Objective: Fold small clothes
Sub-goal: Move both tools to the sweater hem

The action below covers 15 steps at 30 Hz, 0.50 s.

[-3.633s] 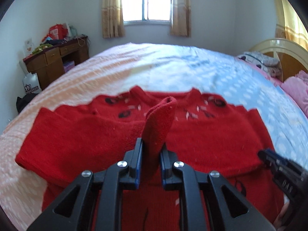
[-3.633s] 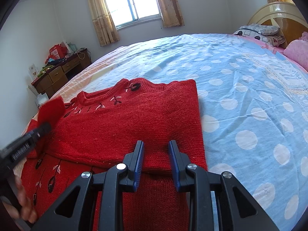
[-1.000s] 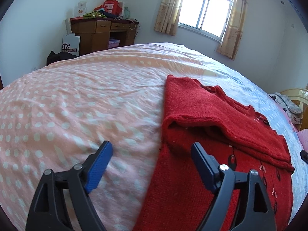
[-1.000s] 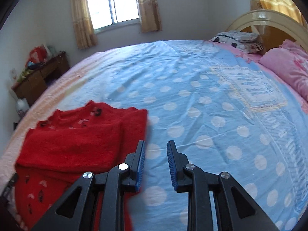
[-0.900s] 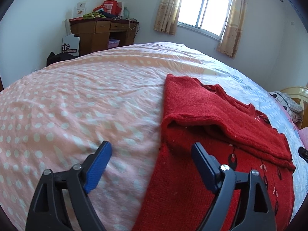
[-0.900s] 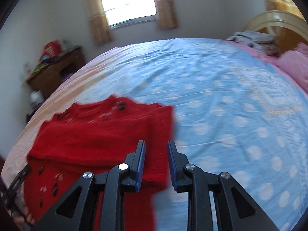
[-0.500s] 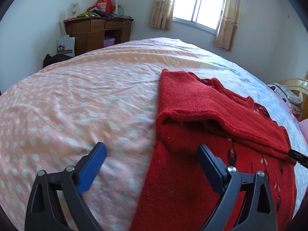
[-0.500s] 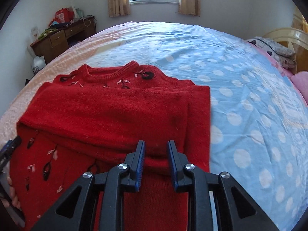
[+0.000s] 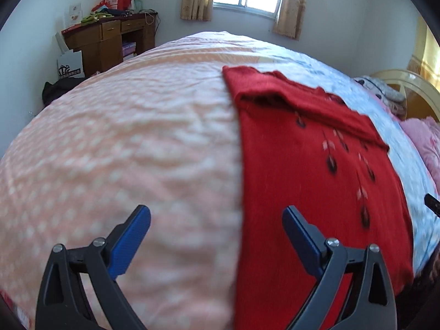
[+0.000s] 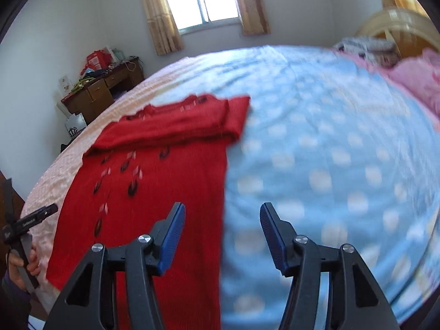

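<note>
A red knitted sweater (image 9: 316, 165) with dark leaf marks lies flat on the bed, both sleeves folded across its chest near the collar. It also shows in the right wrist view (image 10: 165, 165). My left gripper (image 9: 217, 220) is open and empty above the sweater's left edge near the hem. My right gripper (image 10: 221, 217) is open and empty above the sweater's right edge near the hem. The left gripper's tip shows at the left of the right wrist view (image 10: 35, 217).
The bed sheet is pink with white dots (image 9: 123, 137) on the left and blue with white dots (image 10: 330, 151) on the right. A wooden desk (image 9: 107, 41) stands by the far wall. Pink pillows (image 10: 412, 77) and a headboard (image 10: 393, 24) are at the right.
Both grippers have pulled back toward the hem end of the sweater. The right gripper has opened. The left gripper stays open. The sweater lies as before.
</note>
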Tool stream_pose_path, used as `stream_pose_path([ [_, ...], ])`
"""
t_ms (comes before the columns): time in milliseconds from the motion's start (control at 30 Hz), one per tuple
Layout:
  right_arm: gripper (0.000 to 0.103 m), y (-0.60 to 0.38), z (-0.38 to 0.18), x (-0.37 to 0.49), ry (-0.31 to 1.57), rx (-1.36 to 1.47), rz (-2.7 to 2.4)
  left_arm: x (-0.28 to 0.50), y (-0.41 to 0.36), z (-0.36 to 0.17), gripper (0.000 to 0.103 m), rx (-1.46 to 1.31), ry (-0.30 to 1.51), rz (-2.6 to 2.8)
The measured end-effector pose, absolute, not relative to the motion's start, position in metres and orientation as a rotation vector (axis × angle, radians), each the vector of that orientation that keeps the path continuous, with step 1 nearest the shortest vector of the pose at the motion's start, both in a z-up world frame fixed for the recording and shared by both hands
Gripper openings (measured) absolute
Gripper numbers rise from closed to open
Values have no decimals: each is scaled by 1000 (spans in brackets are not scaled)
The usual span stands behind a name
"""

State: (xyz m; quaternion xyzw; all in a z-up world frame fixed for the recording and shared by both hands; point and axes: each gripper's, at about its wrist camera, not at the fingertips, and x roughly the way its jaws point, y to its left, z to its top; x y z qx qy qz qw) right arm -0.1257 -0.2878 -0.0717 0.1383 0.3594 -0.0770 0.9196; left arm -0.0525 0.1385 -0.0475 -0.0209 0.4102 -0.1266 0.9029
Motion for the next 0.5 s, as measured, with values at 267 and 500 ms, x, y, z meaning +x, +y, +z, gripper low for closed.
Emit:
stream_pose_path([
  [267, 58, -266, -89, -150, 801, 253, -120, -102, 140, -55, 90, 21, 890, -364],
  [500, 58, -262, -98, -184, 847, 246, -128, -123, 143, -70, 80, -24, 954, -389],
])
